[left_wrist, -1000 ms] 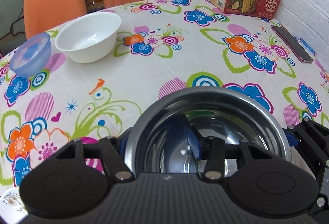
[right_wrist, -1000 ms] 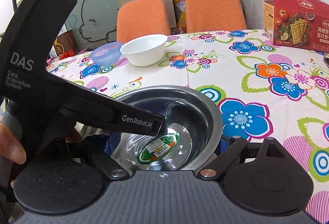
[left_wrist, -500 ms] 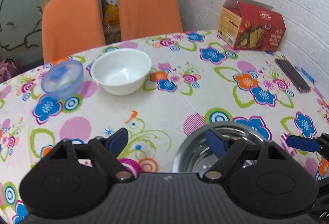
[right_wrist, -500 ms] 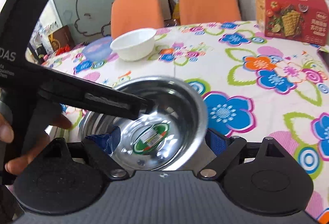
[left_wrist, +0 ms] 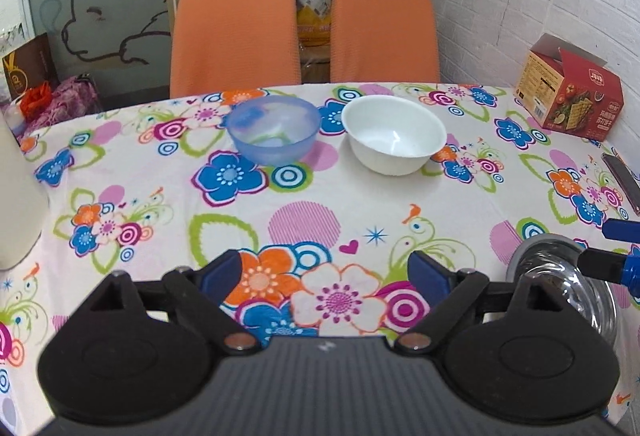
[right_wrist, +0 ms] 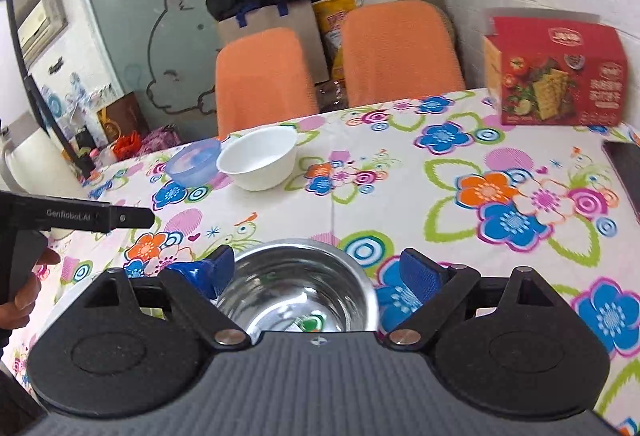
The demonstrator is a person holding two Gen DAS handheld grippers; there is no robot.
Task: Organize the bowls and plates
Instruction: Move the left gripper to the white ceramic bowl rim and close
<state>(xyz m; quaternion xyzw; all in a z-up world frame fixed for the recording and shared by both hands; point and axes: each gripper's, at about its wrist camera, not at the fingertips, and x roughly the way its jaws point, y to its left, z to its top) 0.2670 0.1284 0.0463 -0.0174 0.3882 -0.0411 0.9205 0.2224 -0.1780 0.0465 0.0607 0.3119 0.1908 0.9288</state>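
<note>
A steel bowl [right_wrist: 298, 286] sits on the flowered tablecloth between the blue pads of my right gripper [right_wrist: 316, 274], which is open around it without pinching. The bowl also shows at the right edge of the left wrist view [left_wrist: 560, 276]. My left gripper [left_wrist: 326, 270] is open and empty above the cloth, left of the steel bowl. A white bowl [left_wrist: 394, 133] and a translucent blue bowl [left_wrist: 274, 127] stand side by side at the far side of the table. They also show in the right wrist view, white bowl [right_wrist: 258, 163] and blue bowl [right_wrist: 194, 163].
A red cracker box [left_wrist: 568, 97] stands at the far right by the brick wall. A dark phone [left_wrist: 624, 177] lies near the right edge. Two orange chairs [left_wrist: 236, 35] stand behind the table. A white object [left_wrist: 18, 203] stands at the left edge.
My left gripper let go of the steel bowl, opened and swung away to the left. The steel bowl now rests between my right gripper's open pads.
</note>
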